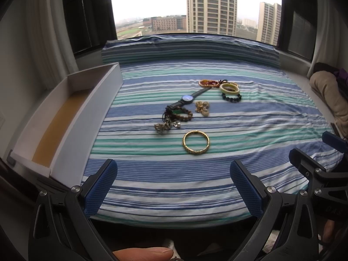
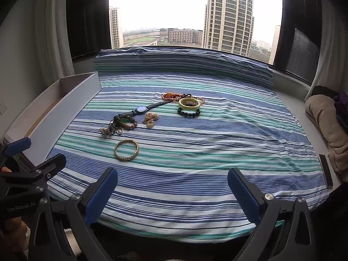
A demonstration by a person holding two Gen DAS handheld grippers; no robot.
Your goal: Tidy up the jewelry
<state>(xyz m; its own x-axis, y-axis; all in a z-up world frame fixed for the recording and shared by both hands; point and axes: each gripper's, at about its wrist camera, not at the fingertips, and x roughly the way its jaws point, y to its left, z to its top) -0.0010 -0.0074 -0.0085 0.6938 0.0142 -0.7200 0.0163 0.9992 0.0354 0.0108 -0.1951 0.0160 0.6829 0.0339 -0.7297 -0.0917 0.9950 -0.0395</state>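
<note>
While both claws gape empty, gold bangle [image 1: 196, 142] lies flat, dead ahead of left gripper [image 1: 174, 187], left-forward of right gripper [image 2: 173, 190].

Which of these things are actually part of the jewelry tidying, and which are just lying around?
Part of the job: gold bangle, watch, jade bangle, black bead bracelet, wooden bead bracelet, amber beads, white box.

Just lying about: beige bundle, striped sheet.

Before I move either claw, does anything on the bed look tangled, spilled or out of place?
Nothing is spilled or broken. The one messy spot is the tangled cluster where the wooden bead bracelet, cords and a silver piece overlap the watch strap end. The gold bangle lies alone, and the white box holds no jewelry.
</note>
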